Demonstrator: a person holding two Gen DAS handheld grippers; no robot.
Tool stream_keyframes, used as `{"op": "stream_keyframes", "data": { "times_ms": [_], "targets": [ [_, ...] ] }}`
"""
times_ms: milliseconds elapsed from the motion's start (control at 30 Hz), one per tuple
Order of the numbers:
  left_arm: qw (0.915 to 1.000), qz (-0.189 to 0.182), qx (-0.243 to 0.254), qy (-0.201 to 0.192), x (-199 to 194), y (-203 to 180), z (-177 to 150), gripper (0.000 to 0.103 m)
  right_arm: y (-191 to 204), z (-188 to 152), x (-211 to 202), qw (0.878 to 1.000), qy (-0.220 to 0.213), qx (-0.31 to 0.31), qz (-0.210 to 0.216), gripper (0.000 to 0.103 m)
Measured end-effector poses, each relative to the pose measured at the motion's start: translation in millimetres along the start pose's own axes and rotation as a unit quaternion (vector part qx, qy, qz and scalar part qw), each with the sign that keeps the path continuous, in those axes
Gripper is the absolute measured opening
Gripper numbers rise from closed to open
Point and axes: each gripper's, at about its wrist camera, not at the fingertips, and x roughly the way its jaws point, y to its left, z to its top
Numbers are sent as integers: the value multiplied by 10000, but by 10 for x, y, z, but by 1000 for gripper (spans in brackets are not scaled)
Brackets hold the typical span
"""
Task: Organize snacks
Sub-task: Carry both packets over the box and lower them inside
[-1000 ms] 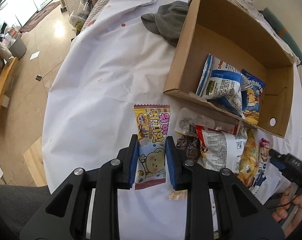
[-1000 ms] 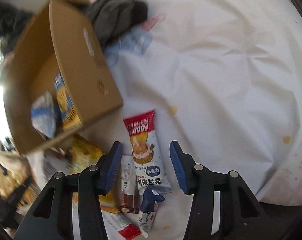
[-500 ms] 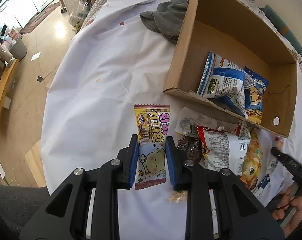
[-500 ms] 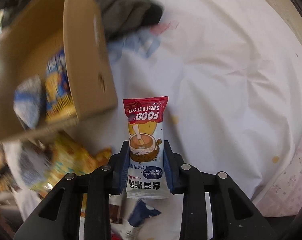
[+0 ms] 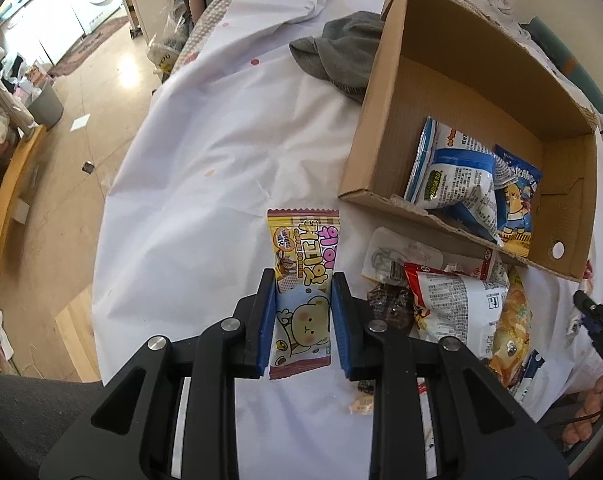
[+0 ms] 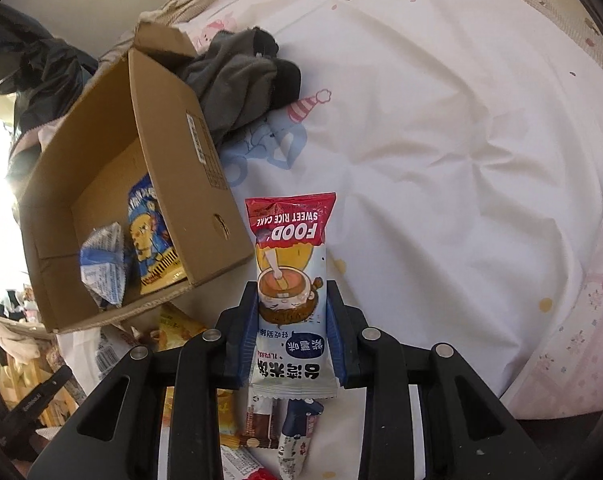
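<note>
Left gripper (image 5: 303,320) jaws clamped on yellow-pink cartoon-bear cookie packet (image 5: 304,280). Right gripper (image 6: 292,332) jaws just closed on red-white rice-cake packet (image 6: 290,280), lifted. Step: carrying. Next, likely: move both beyond jaws over open brown cardboard box (image 5: 385,128), release.

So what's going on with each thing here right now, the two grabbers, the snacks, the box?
Left gripper: shut on the cookie packet.
Right gripper: jaws just closed; shut on the rice cake packet, held above the sheet.
Cardboard box: open, two blue snack bags inside.
Loose snacks: heaped on the white sheet beside the box.
Grey cloth: crumpled against the box's outer wall.
</note>
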Motion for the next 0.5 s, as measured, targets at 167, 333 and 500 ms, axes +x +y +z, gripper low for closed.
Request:
{"op": "stream_keyframes", "data": {
  "times_ms": [167, 333, 500],
  "targets": [
    [9997, 168, -105, -167, -46, 70, 20, 22, -64, 1, -425, 9959, -887, 112, -170, 32],
    [9975, 305, -134, -617, -235, 93, 31, 22, -81, 20, -729, 9865, -1608, 242, 206, 32],
    [9938, 130, -75, -1098, -528, 31, 72, 22, -10, 40, -881, 9793, -1816, 148, 876, 32]
  ]
}}
